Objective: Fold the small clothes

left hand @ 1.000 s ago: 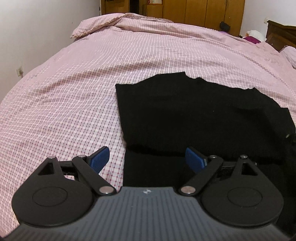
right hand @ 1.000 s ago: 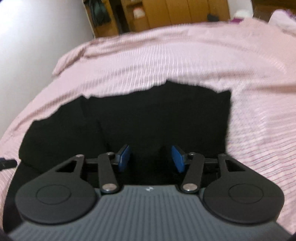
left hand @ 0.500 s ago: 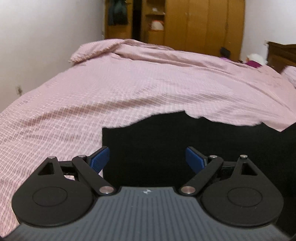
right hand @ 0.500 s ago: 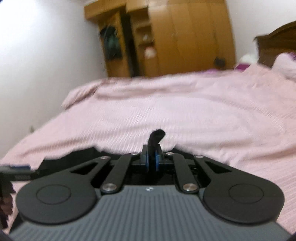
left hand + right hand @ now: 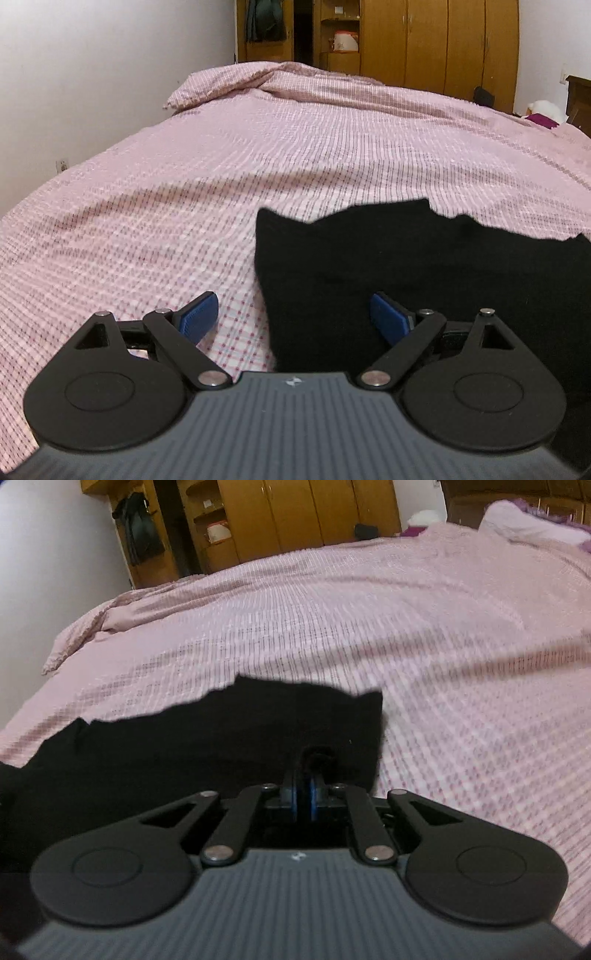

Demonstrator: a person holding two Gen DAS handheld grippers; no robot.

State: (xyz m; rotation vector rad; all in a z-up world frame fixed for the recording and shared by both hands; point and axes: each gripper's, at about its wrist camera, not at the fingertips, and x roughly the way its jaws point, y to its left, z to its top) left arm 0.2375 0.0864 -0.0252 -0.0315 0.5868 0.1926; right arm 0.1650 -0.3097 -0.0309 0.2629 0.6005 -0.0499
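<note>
The black garment (image 5: 424, 280) lay flat on the pink checked bedspread (image 5: 258, 166), filling the near right of the left wrist view, its left edge running from about 6 o'clock up toward 12. The left gripper (image 5: 293, 314) stood wide apart and held nothing: its left pad (image 5: 197, 315) sat over bare bedspread at 9 o'clock of that edge, its right pad (image 5: 389, 317) over the cloth, so the edge lay between them unpinched. The right gripper (image 5: 303, 799) had clamped down on a small bunched tuft of the black cloth near the garment's right side, the pads nearly meeting around it.

The risk I saw was lopsidedness. With only one side gripped, any lift would have dragged the cloth askew and rumpled it. That tuft looked a thin purchase and could have slipped free. The left claw, closing where it stood, might also have nipped the bedspread along with the garment.
</note>
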